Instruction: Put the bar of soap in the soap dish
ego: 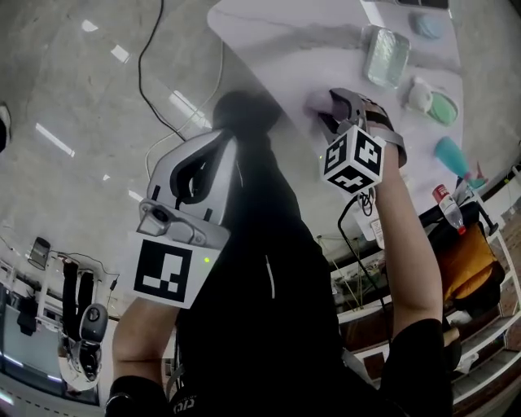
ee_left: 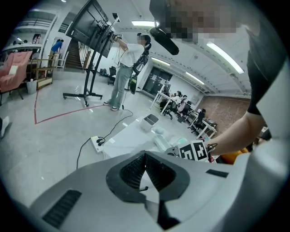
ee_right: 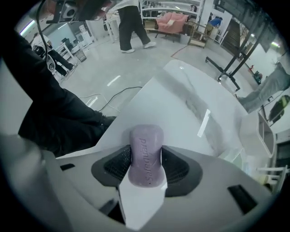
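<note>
A purple bar of soap (ee_right: 146,154) lies on the white table (ee_right: 181,104), near its edge. My right gripper (ee_right: 146,150) points down over it, jaws open, one pad on each long side of the bar. In the head view the soap (ego: 313,104) shows as a purple patch just beyond that gripper (ego: 327,112). A pale ribbed soap dish (ego: 387,55) sits farther back on the table, empty. My left gripper (ego: 230,145) hangs off the table over the floor, its pads (ee_left: 136,168) shut together on nothing.
A white and green item (ego: 431,102) and a teal item (ego: 427,24) lie near the dish. A teal bottle (ego: 450,155) and a red-capped bottle (ego: 444,200) stand at the right. A black cable (ego: 151,81) runs over the floor. A person (ee_left: 124,68) stands far off.
</note>
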`<state>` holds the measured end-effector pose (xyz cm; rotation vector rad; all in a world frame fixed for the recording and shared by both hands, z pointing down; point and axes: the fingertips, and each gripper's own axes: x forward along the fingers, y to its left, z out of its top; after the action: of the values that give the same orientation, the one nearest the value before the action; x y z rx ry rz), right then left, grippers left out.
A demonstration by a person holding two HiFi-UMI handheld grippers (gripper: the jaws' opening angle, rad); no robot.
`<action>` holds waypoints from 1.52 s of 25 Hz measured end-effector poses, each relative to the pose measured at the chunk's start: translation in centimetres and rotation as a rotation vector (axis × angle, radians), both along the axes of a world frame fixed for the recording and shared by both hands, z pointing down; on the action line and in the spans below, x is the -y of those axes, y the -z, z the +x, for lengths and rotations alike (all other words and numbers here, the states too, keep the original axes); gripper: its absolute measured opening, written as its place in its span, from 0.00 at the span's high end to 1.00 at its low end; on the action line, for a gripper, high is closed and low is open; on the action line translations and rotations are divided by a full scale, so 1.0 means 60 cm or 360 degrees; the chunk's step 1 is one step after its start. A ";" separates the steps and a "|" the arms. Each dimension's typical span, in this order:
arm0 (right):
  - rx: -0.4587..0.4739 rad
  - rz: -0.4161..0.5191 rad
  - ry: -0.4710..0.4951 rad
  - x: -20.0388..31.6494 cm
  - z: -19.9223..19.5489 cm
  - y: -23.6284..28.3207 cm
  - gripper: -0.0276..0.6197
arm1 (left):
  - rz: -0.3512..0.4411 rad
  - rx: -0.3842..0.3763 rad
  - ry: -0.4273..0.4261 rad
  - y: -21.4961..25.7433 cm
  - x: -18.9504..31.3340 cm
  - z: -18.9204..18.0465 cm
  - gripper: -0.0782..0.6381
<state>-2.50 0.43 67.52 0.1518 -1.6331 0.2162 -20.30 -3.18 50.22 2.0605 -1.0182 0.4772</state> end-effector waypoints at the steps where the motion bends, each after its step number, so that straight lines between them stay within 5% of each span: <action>1: -0.0017 -0.0024 -0.0010 0.001 -0.001 -0.003 0.62 | -0.0008 -0.0002 0.0006 -0.001 -0.002 -0.003 0.88; 14: -0.0064 -0.0070 -0.0081 0.000 -0.001 -0.007 0.63 | -0.0064 -0.0038 0.0006 -0.003 -0.033 -0.011 0.88; 27: 0.0177 0.0006 -0.0709 0.006 0.013 0.110 0.63 | 0.0081 -0.0053 -0.0262 0.075 -0.017 0.029 0.88; 38: 0.0278 0.0250 -0.1220 -0.042 0.078 0.366 0.63 | 0.0251 -0.0147 -0.0563 0.242 -0.023 0.106 0.88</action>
<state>2.18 2.98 45.55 0.9032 -1.6986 0.6985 -13.94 -1.82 35.72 2.3951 -0.6545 0.4858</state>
